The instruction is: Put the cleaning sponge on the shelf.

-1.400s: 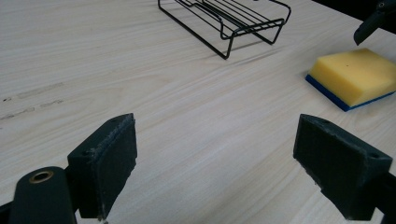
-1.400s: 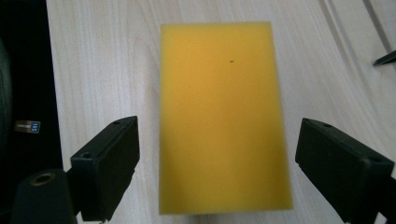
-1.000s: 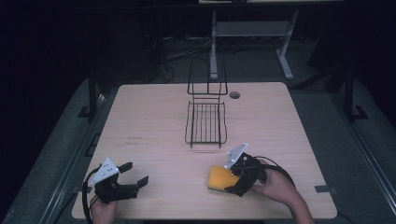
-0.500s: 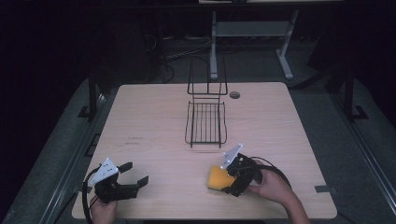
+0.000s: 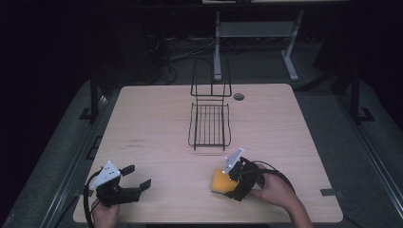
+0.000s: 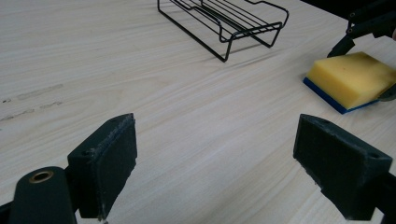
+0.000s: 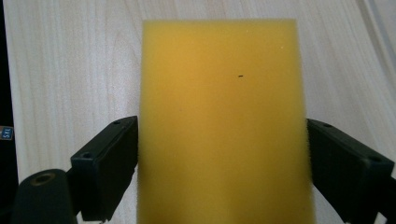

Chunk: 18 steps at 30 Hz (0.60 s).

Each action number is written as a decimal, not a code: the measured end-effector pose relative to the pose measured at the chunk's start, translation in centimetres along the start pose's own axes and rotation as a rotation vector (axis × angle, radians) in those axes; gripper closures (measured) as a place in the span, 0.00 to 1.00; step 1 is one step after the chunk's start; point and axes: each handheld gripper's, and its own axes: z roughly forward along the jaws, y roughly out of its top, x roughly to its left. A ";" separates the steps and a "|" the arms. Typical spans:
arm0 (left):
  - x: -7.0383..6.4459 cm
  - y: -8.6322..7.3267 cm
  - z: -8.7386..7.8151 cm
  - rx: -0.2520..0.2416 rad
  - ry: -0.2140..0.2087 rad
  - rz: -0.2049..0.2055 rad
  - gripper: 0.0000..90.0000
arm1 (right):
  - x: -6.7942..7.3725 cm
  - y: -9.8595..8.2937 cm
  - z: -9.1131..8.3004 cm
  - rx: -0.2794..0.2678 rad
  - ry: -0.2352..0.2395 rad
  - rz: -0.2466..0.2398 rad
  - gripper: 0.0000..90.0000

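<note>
Counter: light wood grain, spans the middle and lower frame in the high view; faint dark smudges left of centre.
Grommet hole: small dark round spot near the counter's far edge, just right of the wire rack.
Desk frame: pale grey legs and crossbar at the top of the frame, right of centre, beyond the counter.
Cables: loose tangle on the dark floor, upper middle.
Floor: grey, dim, surrounds the counter on both sides.

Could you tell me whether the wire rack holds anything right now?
Empty: the rack shows bare wires in the high view, while the sponge sits apart between the right gripper's jaws.
</note>
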 end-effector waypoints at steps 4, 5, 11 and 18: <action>0.0 0.0 0.0 0.000 -0.001 0.001 0.14 | 0.1 0.1 0.2 0.012 -0.002 -0.002 0.15; 0.0 0.0 0.0 -0.001 0.000 -0.002 0.14 | 0.1 0.1 0.2 0.011 -0.002 -0.005 0.15; 0.1 0.0 -0.1 -0.003 -0.001 -0.001 0.14 | 0.1 0.1 0.4 0.018 -0.005 -0.006 0.16; 0.2 0.0 -0.1 -0.006 -0.002 -0.003 0.14 | 0.1 0.0 0.6 0.025 -0.005 -0.002 0.17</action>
